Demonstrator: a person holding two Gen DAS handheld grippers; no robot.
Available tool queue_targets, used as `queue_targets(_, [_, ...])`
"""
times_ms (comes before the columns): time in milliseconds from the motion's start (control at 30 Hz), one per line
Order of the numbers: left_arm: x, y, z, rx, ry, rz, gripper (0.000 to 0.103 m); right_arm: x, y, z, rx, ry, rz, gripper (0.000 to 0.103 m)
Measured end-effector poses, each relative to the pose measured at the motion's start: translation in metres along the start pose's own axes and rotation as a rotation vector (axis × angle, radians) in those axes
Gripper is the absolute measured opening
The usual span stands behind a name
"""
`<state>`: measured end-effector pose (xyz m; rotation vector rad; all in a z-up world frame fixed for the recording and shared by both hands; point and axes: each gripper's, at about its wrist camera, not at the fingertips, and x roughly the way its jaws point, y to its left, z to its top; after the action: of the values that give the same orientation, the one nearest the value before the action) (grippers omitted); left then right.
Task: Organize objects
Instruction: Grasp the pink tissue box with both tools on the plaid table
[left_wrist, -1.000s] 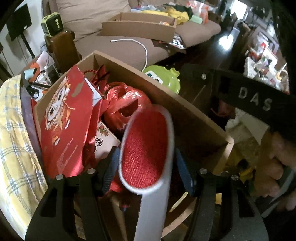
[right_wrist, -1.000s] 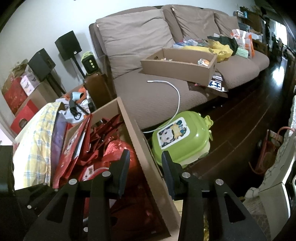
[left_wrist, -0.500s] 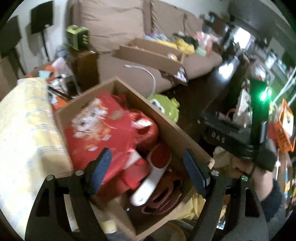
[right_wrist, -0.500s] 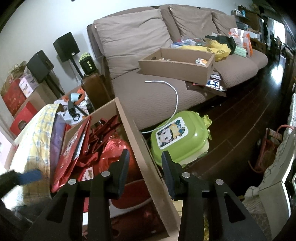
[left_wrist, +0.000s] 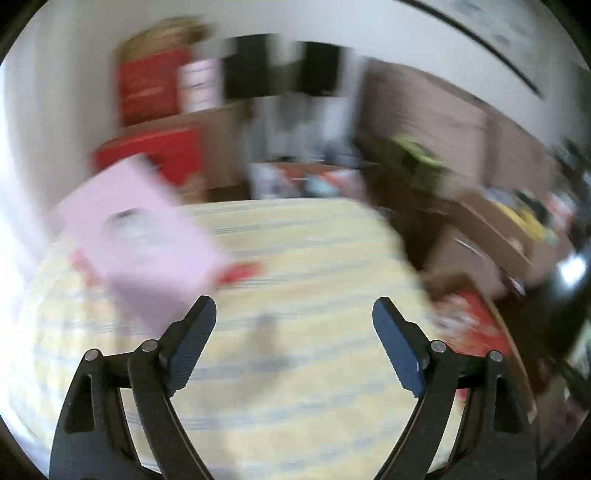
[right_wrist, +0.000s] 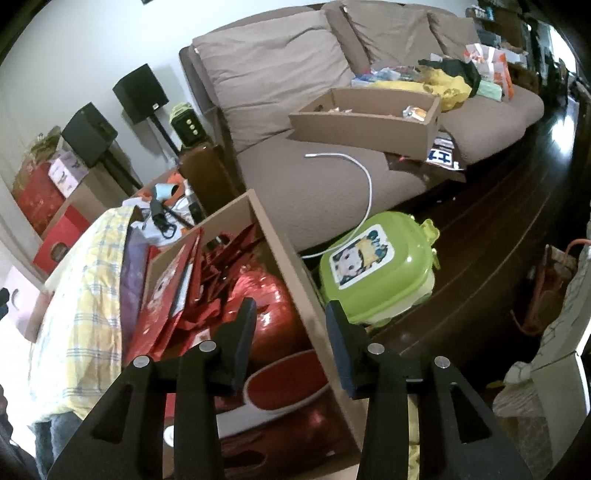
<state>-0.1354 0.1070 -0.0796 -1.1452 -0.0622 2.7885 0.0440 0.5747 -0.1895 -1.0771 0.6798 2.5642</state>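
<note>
In the left wrist view the whole picture is smeared. The left tongs (left_wrist: 293, 317) stand wide apart with nothing between the pads; their jaws have just been opening. Below them lies one yellow checked cloth (left_wrist: 303, 258), and on its left part sits one pale pink box (left_wrist: 136, 236). Behind it, blurred, are two red boxes (left_wrist: 155, 86) stacked against the wall and two black speakers (left_wrist: 319, 68). At the right edge a corner of the cardboard box (left_wrist: 495, 306) with red things inside shows.

In the right wrist view the right tongs (right_wrist: 290, 326) hang over the right wall of the same cardboard box (right_wrist: 284, 240), jaws partly apart and gripping nothing; they have just opened a little. Inside the box lies one lint brush (right_wrist: 284, 384) with a red face and white rim, on top of red foil bags, beside one red gift bag (right_wrist: 166, 288) standing against the left wall. One green lidded tub (right_wrist: 376, 269) sits on the dark floor just right of the box. On the brown sofa (right_wrist: 295, 74) rest one shallow cardboard tray (right_wrist: 365, 122) and one white cable (right_wrist: 354, 166).
</note>
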Motion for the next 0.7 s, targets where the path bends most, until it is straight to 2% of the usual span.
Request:
queue_targets(133, [-0.001,0.105,0.006,-0.251,-0.029,0.07,0.085,-0.016,0.022,0.008,-0.037,-0.021,0.057,0.048])
queue_targets(167, [-0.002,0.12,0.004,-0.284,-0.044,0.101,0.085,-0.02,0.03,0.009,-0.057,-0.026,0.07,0.052])
queue_targets(233, [-0.006,0.158,-0.001,-0.351,-0.072,0.218,0.084,-0.027,0.053,0.01,-0.121,-0.016,0.107,0.059])
queue_targets(300, [-0.006,0.184,-0.006,-0.385,-0.07,0.246,0.083,-0.028,0.078,0.006,-0.187,0.013,0.149,0.065])
queue_targets(400, [-0.003,0.218,-0.014,-0.459,-0.065,0.208,0.083,-0.022,0.121,-0.002,-0.255,0.059,0.205,0.067])
queue_targets(533, [0.004,0.231,-0.023,-0.52,-0.039,0.119,0.083,-0.006,0.204,-0.004,-0.396,0.12,0.288,0.067])
queue_targets(700, [0.018,0.197,-0.024,-0.422,-0.028,0.072,0.083,0.011,0.309,0.006,-0.609,0.125,0.344,0.076])
